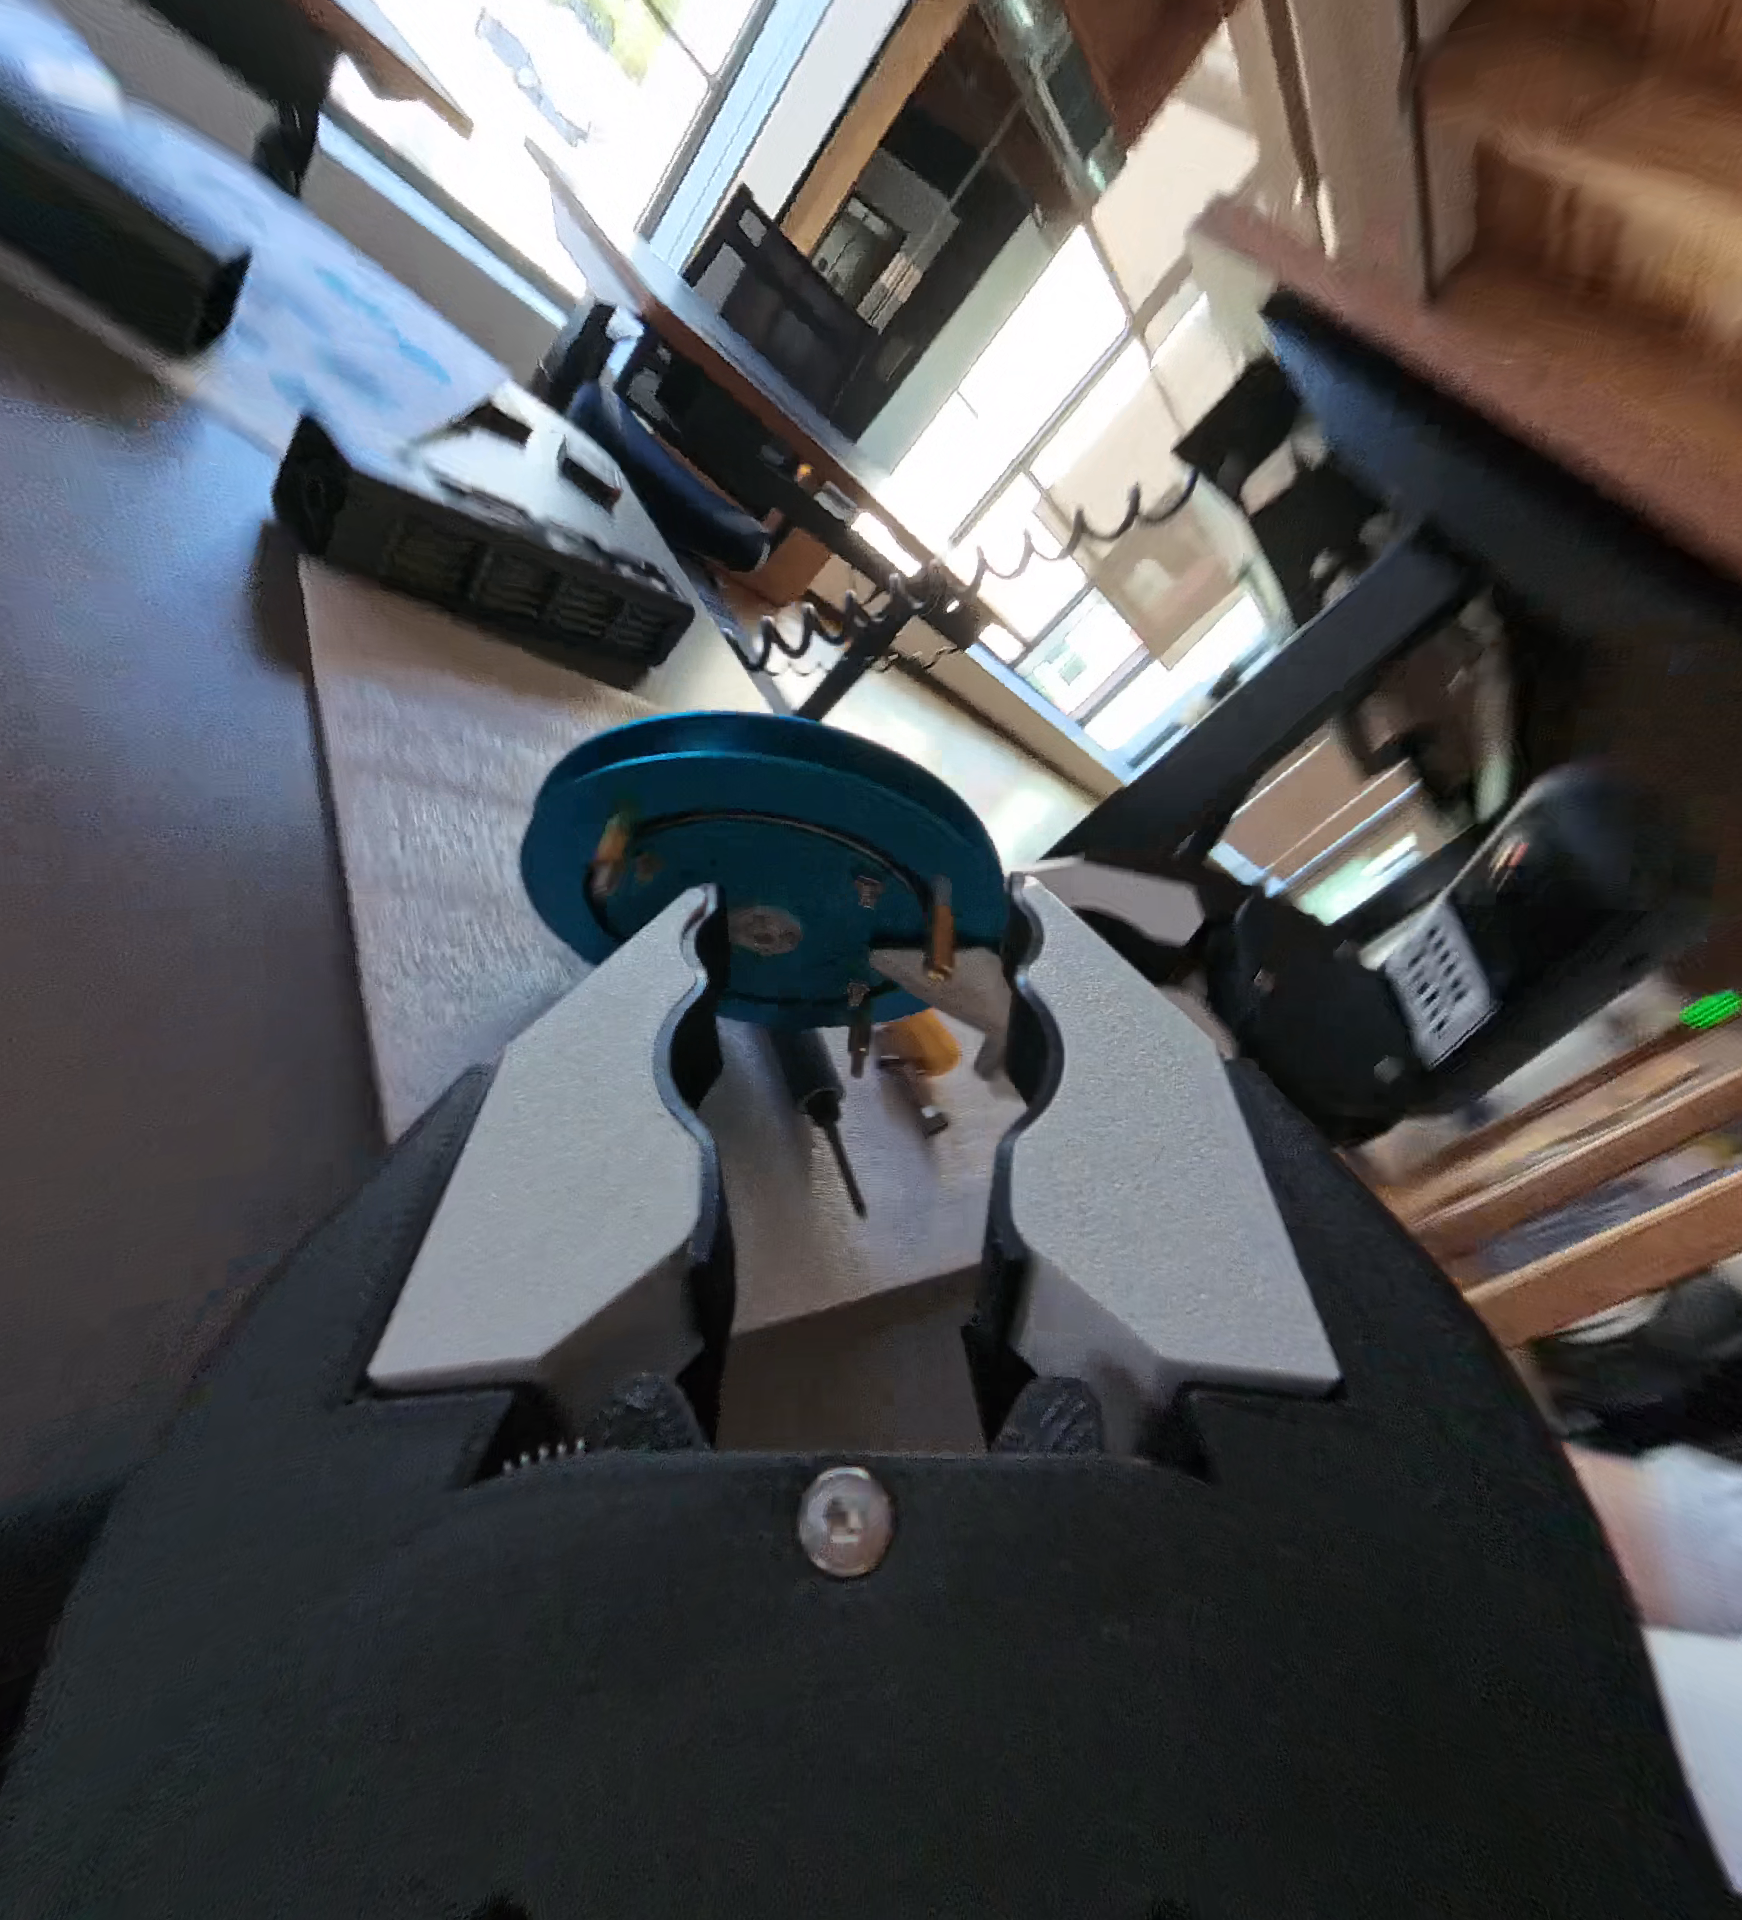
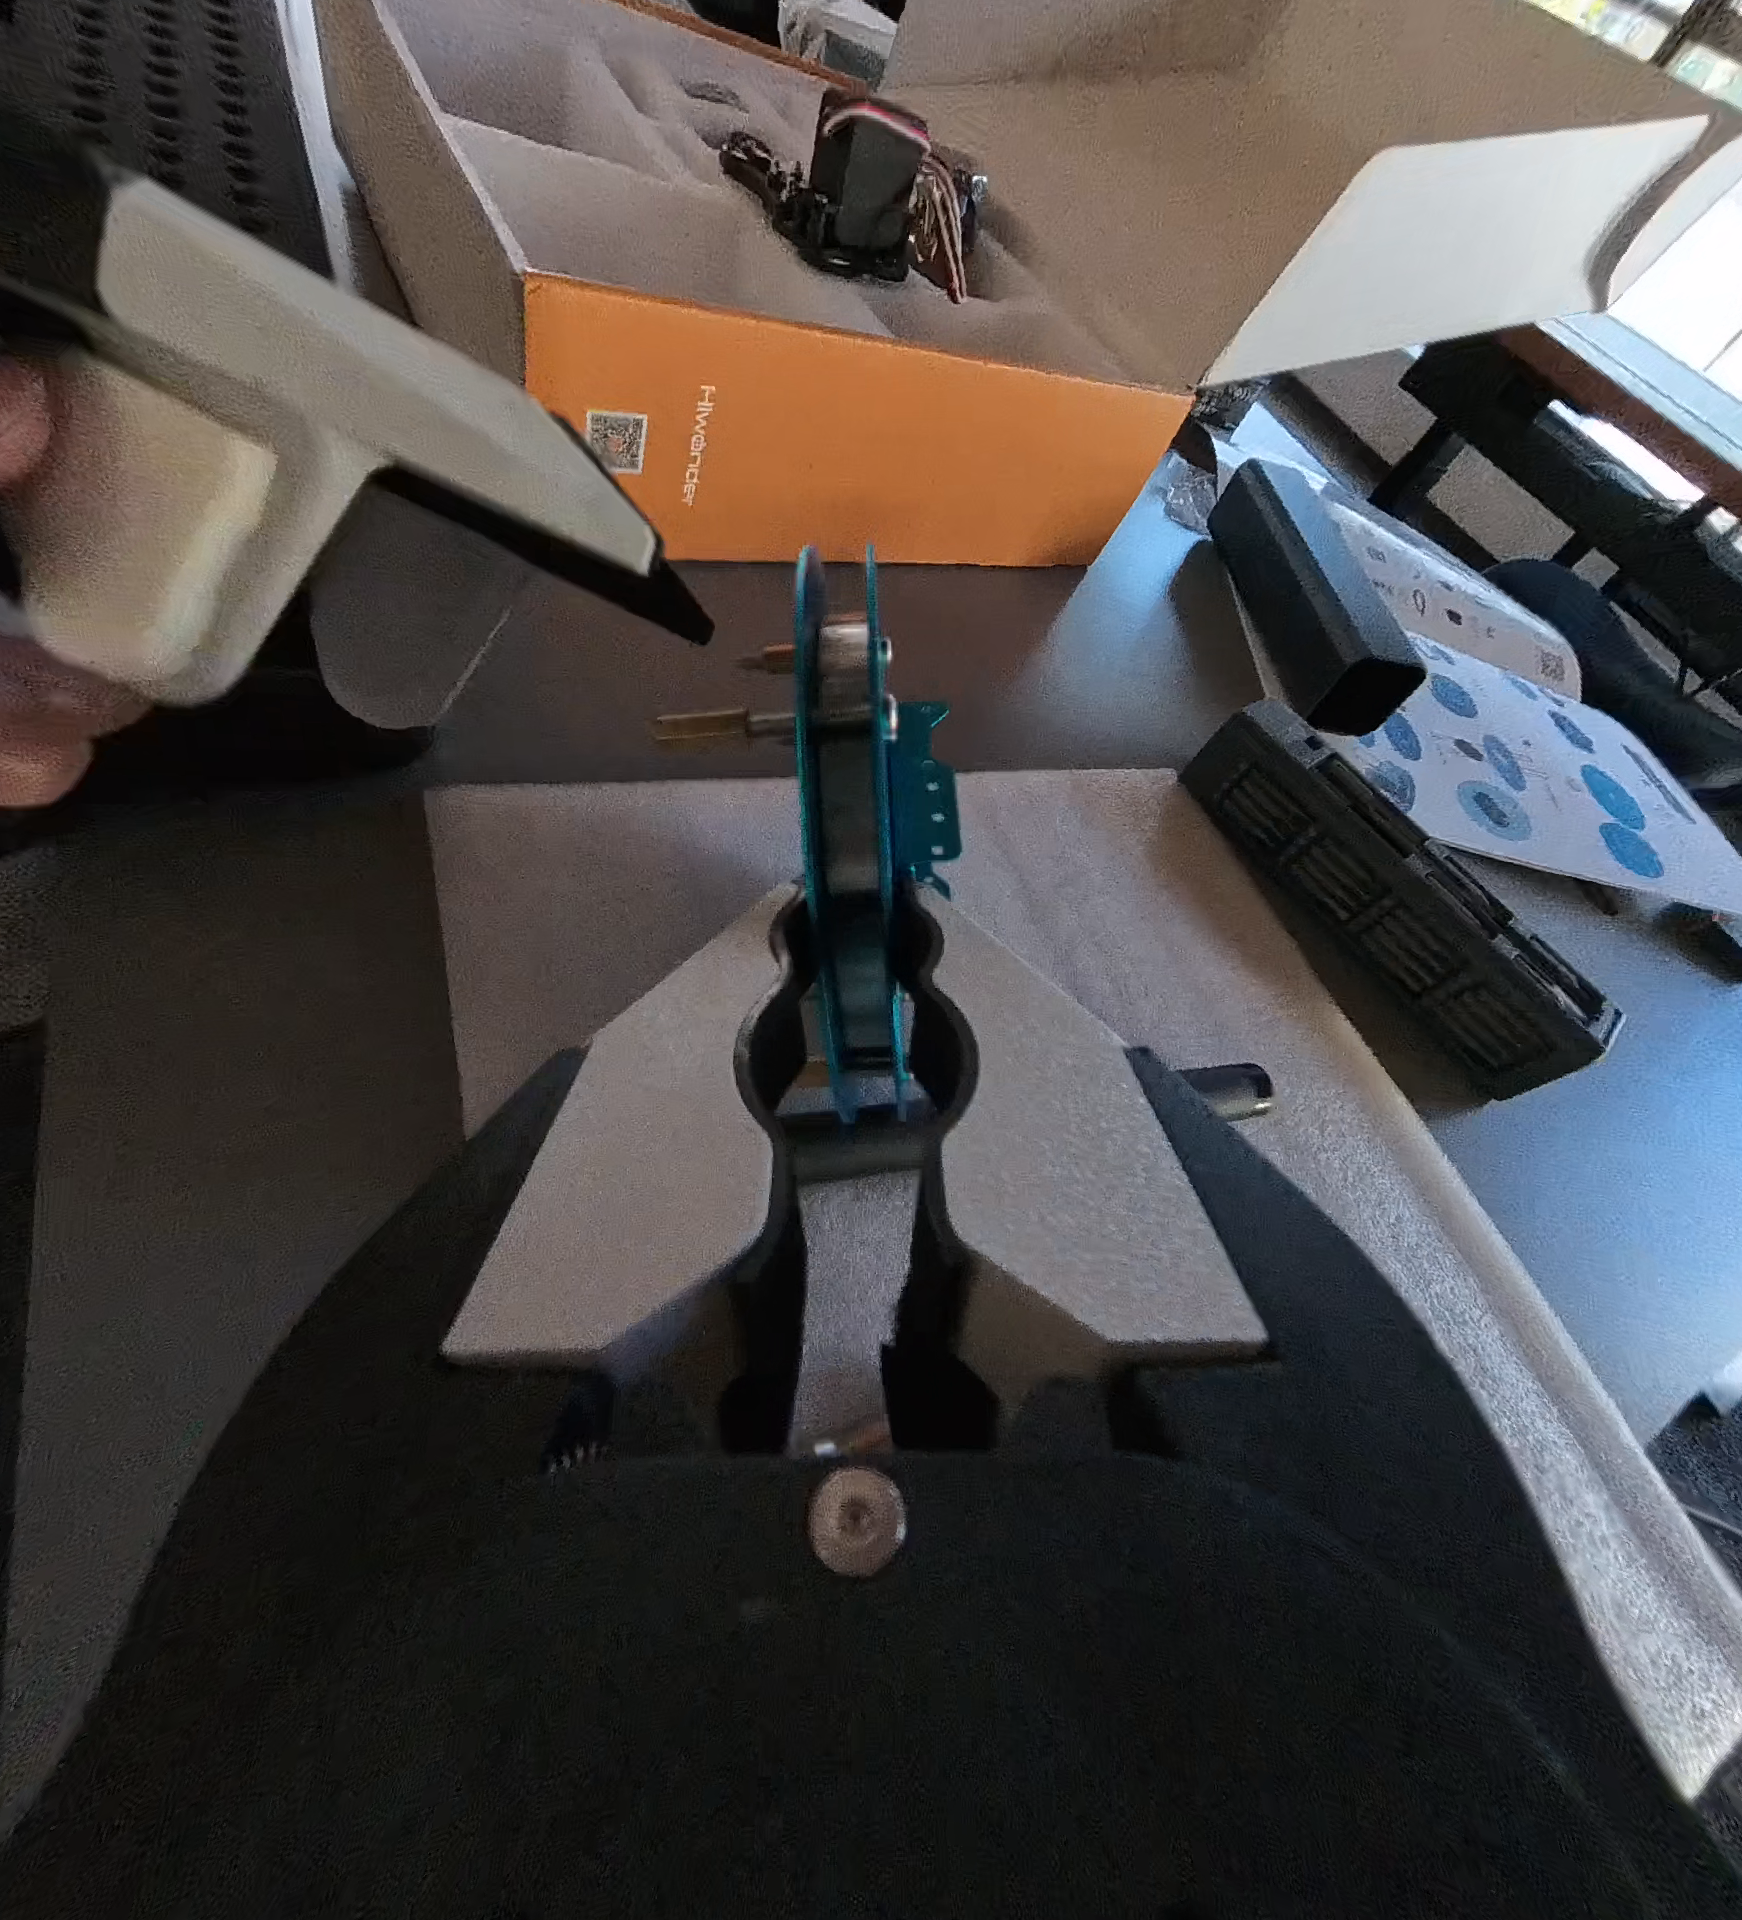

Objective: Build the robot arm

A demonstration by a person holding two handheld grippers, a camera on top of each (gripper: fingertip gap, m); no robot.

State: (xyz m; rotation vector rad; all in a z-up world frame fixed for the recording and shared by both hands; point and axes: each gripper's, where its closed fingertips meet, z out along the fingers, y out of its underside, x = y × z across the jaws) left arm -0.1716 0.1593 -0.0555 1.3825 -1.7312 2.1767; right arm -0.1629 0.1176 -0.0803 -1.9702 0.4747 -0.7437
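My right gripper [image 2: 856, 909] is shut on the rim of a blue round disc assembly [image 2: 846, 790] and holds it upright, edge-on, above a grey foam pad [image 2: 618, 883]. Two blue plates sandwich a dark core. Brass standoffs [image 2: 701, 725] stick out of its left face. In the left wrist view the disc's face [image 1: 773, 831] fills the gap in front of my left gripper [image 1: 862, 904], which is open and empty, its fingers apart just short of the disc. The right gripper's grey finger [image 1: 950, 982] shows behind the disc. In the right wrist view the left gripper [image 2: 659, 592] comes in from the upper left, a hand behind it.
A black screwdriver [image 1: 820, 1091] lies on the foam pad under the disc. An open orange box [image 2: 846, 457] with foam and a black wired part [image 2: 862, 187] stands behind. A black bit case [image 2: 1397, 914], a black sleeve [image 2: 1303, 592] and a printed sheet [image 2: 1532, 769] lie at right. My hands' fingertips stand some 6 centimeters from each other. The black bit case [image 2: 1397, 914] is about 25 centimeters from both grippers' fingertips. It is also in sight in the left wrist view [image 1: 561, 579].
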